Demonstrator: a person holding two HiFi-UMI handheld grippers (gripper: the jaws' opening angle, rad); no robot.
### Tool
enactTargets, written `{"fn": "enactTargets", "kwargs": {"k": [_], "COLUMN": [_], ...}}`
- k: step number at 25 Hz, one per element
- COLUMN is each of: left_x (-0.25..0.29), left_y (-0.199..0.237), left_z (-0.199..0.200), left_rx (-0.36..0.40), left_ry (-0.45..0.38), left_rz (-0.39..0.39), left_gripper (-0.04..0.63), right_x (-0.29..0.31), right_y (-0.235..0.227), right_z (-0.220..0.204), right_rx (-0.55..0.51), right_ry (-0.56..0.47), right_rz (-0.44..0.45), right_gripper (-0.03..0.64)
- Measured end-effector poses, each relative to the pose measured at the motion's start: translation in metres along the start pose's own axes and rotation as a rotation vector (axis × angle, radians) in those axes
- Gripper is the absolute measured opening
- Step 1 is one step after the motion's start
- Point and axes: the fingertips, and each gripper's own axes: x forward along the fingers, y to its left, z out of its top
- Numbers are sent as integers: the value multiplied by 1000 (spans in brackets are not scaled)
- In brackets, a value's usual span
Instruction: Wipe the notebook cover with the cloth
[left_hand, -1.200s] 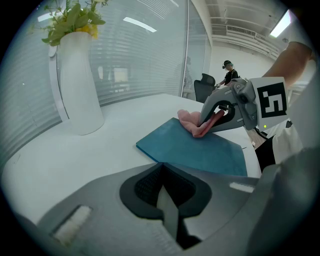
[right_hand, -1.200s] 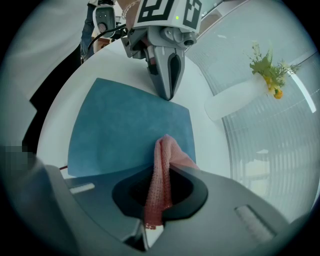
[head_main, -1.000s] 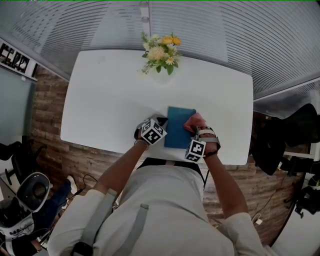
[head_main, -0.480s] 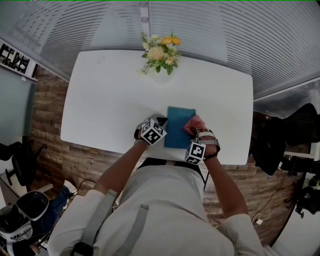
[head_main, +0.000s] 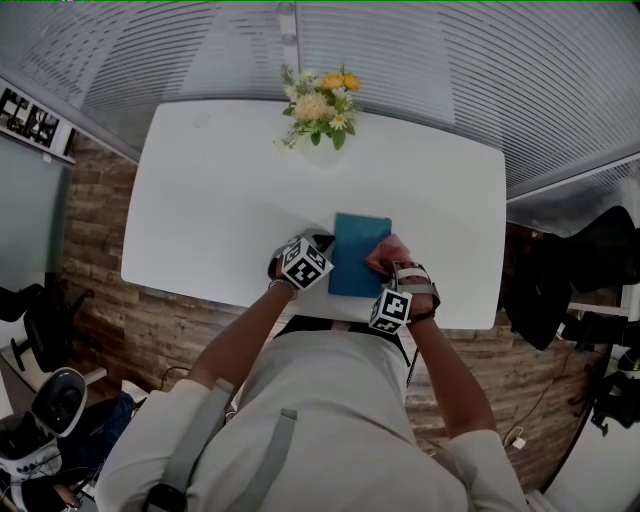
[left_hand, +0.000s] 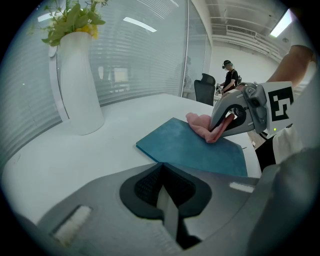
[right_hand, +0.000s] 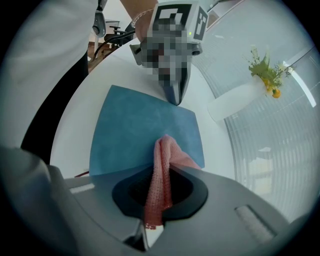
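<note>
The blue notebook lay flat near the front edge of the white table, just before the person, its cover up and bare but for the cloth. The pink cloth was pinched in a long fold between the closed jaws of the right gripper, with its free end bunched on the cover near the notebook's right-hand edge. Gripped that way, the loose end trailed ahead of the jaws, so cloth, not metal, probably met the cover.

The left gripper stood at the opposite edge with its 2 jaws shut on nothing, the tip touching or almost touching the notebook's border. It was probably set there to pin the book so that it would not slide under the strokes.

Wiping seemed under way at the right side, with most of the cover left to cross. A white vase of flowers stood well apart at the far edge, out of reach of the strokes.
</note>
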Motion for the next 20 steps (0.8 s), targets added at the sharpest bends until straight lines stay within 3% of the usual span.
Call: {"fn": "enactTargets", "kwargs": {"k": [20], "left_x": [0], "left_y": [0], "left_z": [1], "left_rx": [2], "left_ry": [-1], "left_rz": [2], "left_gripper": [3], "right_x": [-7], "right_y": [20], "right_z": [0], "right_rx": [18], "right_ry": [-27], "right_rz": [46], "right_gripper": [0]}}
